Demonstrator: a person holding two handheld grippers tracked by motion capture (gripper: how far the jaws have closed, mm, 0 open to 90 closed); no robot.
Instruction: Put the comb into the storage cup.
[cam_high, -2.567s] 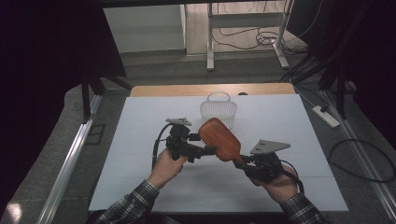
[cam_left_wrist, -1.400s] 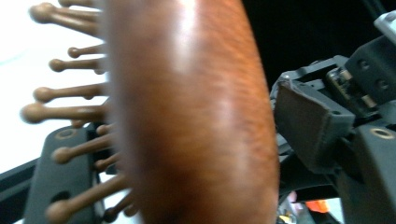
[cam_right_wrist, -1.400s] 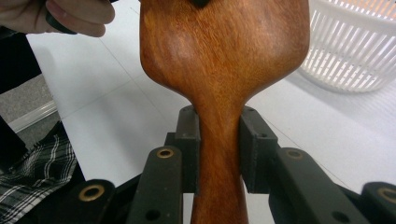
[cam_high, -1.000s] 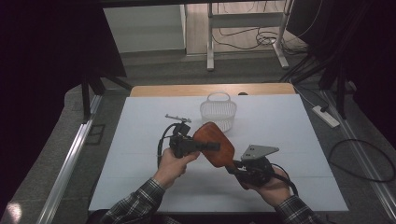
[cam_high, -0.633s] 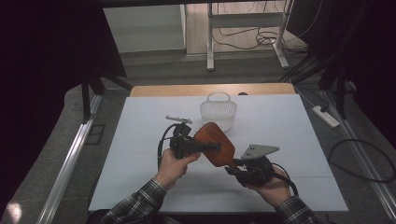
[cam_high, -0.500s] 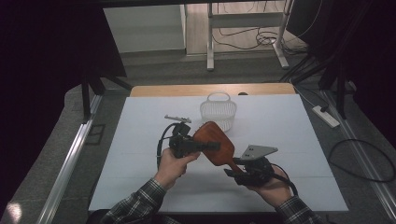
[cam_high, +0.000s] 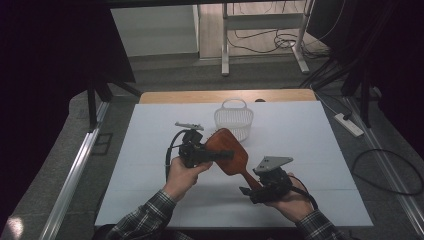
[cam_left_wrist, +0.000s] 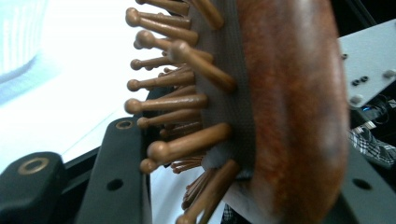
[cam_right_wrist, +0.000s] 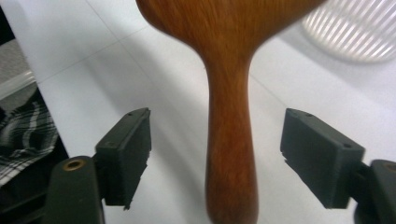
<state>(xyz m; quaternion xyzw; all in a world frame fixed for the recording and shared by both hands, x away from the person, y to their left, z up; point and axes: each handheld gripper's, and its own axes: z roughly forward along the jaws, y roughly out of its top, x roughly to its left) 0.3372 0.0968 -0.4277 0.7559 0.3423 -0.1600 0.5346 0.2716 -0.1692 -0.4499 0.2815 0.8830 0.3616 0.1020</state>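
Above the white table (cam_high: 150, 165), a handover is taking place: the wooden paddle hairbrush (cam_high: 227, 155) is hanging in the air near the middle, in front of the white slatted basket (cam_high: 234, 118) standing at the far side. The left gripper (cam_high: 220, 155) is now clenching the brush's head, one jaw against the wooden bristle pins (cam_left_wrist: 180, 100) and the other against the smooth back. The right gripper (cam_high: 247, 190), which was holding the handle (cam_right_wrist: 231, 154) a second ago, is letting go: its jaws have just been opening, and the handle is standing between the two pads (cam_right_wrist: 133, 154) with clear gaps on both sides. The brush's weight is therefore resting on the left gripper alone, so the right hand looks free to withdraw.
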